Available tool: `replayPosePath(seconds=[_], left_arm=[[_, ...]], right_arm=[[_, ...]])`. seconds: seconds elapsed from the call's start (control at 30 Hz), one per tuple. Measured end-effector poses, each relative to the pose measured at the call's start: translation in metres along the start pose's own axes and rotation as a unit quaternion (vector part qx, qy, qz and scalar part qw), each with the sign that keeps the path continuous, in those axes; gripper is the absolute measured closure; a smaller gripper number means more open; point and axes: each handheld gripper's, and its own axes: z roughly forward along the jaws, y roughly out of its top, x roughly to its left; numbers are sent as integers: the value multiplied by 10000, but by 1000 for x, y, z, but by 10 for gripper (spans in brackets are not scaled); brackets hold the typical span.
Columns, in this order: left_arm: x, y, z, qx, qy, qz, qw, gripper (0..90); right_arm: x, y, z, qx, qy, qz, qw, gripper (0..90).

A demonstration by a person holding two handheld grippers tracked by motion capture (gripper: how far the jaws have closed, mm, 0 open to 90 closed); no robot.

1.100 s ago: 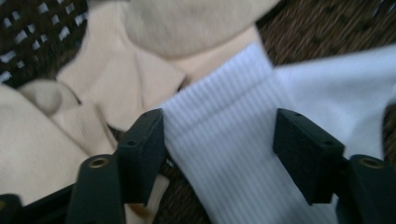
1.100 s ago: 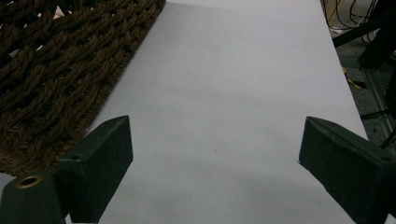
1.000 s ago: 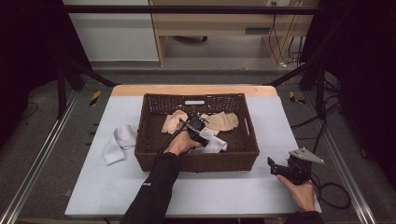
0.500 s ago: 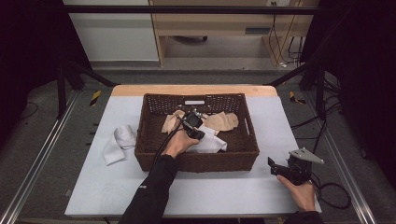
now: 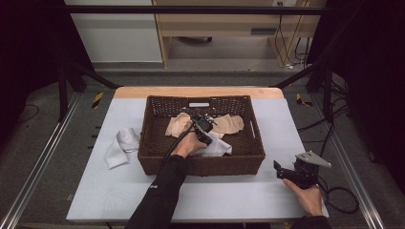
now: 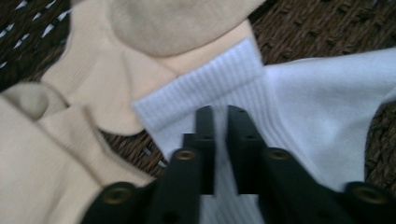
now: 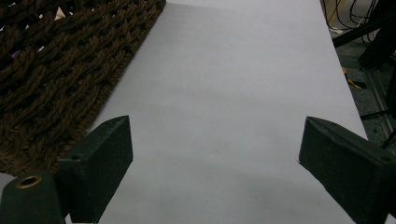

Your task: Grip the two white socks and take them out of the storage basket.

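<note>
Left gripper (image 6: 220, 116) pinched the white sock (image 6: 280, 107) inside the wicker basket (image 5: 200, 164), beige socks (image 5: 229, 124) alongside. Right gripper (image 7: 215, 154) rested wide open on the pale table (image 5: 215, 195). Another white sock (image 5: 119, 145) lay left of the basket.

Beyond the desk's (image 5: 286, 119) far edge, a wooden cabinet (image 5: 215, 28) is standing beside a white panel (image 5: 114, 38). Cables (image 5: 286, 33) are hanging at the cabinet's right. Yellow-black markers are lying on the floor off the far-left corner (image 5: 97, 99) and the far-right corner (image 5: 303, 99). Metal rails are running along the left edge (image 5: 38, 167) and the right edge (image 5: 356, 176).
</note>
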Motion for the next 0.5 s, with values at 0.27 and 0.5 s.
replayPosePath(seconds=[0.27,0.5], left_arm=[[1,-1,-16,-541,75,-127,9984,893],[12,0,-44,-1254,198,-354,9913,895]], right_arm=[[0,0,0,2,-20,9,10000,100],[0,0,-1,-14,-21,12,10000,100]])
